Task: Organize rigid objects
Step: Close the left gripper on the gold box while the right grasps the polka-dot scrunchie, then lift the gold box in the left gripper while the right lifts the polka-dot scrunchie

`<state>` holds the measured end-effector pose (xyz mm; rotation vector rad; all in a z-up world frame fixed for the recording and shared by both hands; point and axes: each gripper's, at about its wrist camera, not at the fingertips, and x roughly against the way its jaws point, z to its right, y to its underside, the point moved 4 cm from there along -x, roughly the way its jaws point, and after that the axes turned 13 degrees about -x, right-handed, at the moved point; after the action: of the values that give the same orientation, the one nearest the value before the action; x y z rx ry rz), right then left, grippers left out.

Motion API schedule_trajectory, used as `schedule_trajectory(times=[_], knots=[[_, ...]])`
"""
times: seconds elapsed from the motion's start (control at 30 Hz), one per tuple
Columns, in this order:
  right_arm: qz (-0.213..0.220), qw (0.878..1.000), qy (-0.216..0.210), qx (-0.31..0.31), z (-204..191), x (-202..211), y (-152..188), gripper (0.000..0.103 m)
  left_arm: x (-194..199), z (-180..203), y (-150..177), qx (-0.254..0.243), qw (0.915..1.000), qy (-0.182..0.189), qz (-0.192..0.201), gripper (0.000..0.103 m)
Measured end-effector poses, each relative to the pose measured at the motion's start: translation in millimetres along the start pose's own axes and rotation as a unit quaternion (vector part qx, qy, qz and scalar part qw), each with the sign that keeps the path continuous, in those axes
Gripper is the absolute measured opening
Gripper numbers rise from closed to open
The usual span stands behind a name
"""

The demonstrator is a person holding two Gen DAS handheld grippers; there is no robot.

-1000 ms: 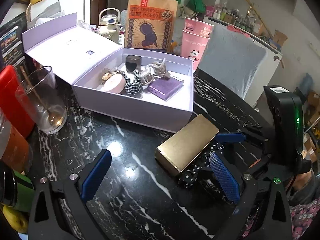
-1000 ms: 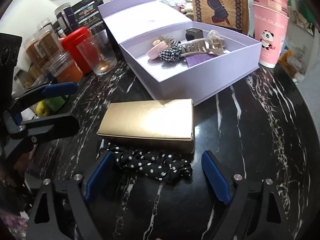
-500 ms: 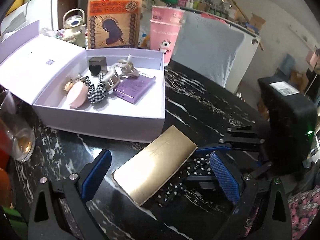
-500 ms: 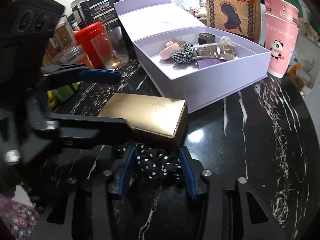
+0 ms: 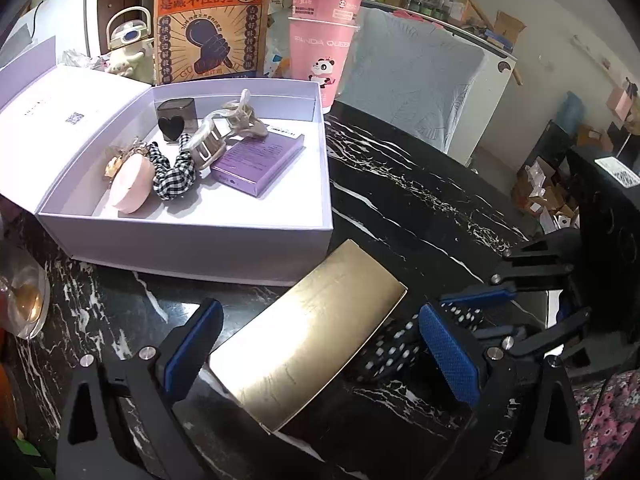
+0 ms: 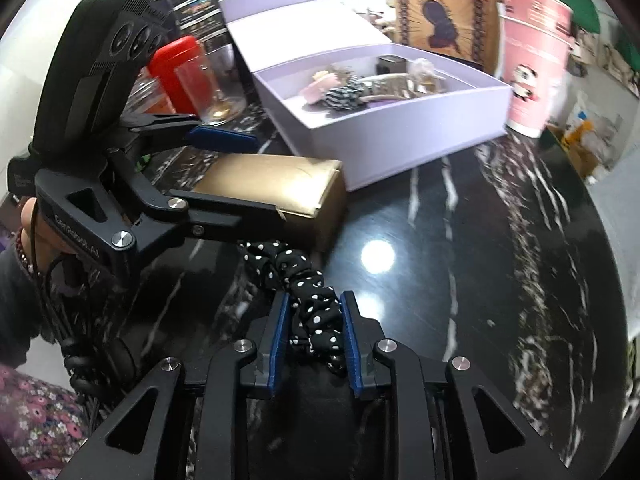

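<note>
I'm working over a black marble table (image 5: pixel 404 200) with white veining, shelves and cartons crowding the room behind it. A lilac box (image 5: pixel 200 236) sits open at the far left, holding a checked scrunchie (image 5: pixel 174 176), a beige hair claw (image 5: pixel 224 128), a purple carton (image 5: pixel 258 162), a pink round case (image 5: pixel 130 186) and a small dark cube with a heart (image 5: pixel 176 118). Two stacked pink cups (image 6: pixel 534 56) and an orange snack bag (image 5: pixel 210 24) stand beyond it. My left gripper (image 5: pixel 320 354) is spread wide around the gold box (image 5: pixel 308 338), just near of the lilac box. My right gripper (image 6: pixel 314 340) is pinched tight on the polka-dot scrunchie (image 6: pixel 308 304), right beside the gold box.
</note>
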<state>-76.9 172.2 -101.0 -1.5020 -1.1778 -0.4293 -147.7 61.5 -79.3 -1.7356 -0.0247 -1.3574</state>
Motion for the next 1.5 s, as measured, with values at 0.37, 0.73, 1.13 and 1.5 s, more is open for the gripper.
schedule_trajectory(times=[0.37,0.73,1.13,1.5], knots=[[0.002,0.998,0.047,-0.05,33.4,15.5,1.2,0.025,-9.8,11.4,12.1,0.014,0.9997,0.007,-0.018,0.055],[0.014,0.996,0.055,-0.066,37.0,19.6,5.3,0.025,3.8,30.0,34.9,0.07,0.9963,-0.042,-0.025,0.047],[0.012,0.997,0.053,-0.053,27.5,22.3,14.5,0.055,23.2,30.0,62.4,0.139,0.9893,-0.042,-0.012,0.048],[0.027,0.995,0.095,-0.028,21.4,13.5,9.3,0.067,14.6,27.0,52.1,0.128,0.9891,-0.071,-0.016,0.05]])
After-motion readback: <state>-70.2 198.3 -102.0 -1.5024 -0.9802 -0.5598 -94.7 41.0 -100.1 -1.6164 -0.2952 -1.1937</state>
